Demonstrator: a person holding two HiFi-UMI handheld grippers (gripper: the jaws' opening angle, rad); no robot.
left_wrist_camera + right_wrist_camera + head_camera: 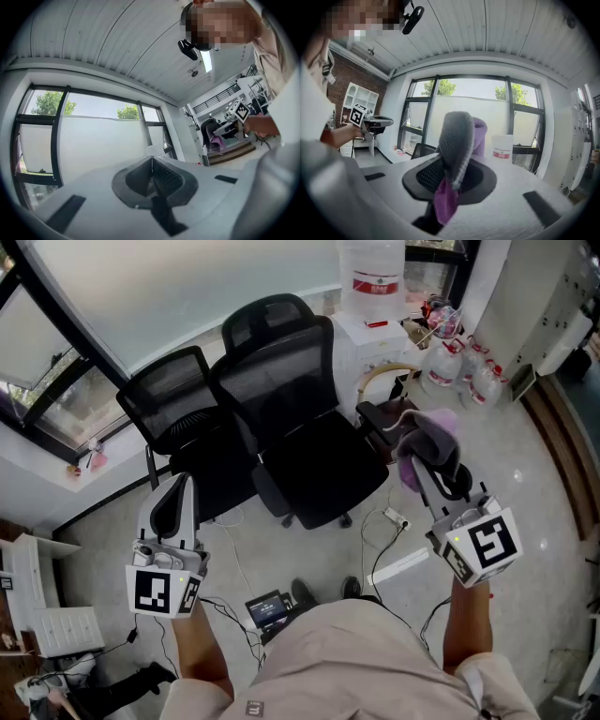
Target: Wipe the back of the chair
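Note:
Two black mesh office chairs stand below me in the head view, the nearer chair [300, 399] with a tall back and headrest, the other chair [178, 418] to its left. My right gripper [427, 448] is shut on a grey and purple cloth [427, 432], held beside the nearer chair's right armrest. That cloth [457, 154] sticks up between the jaws in the right gripper view. My left gripper [175, 498] hangs in front of the left chair, jaws closed together with nothing in them [151, 176].
A white water dispenser [370, 329] with a bottle on top stands behind the chairs, with several water jugs [455, 362] on the floor to its right. Cables [375, 540] and a small device [267, 608] lie on the floor by my feet. A white shelf [42, 615] sits left.

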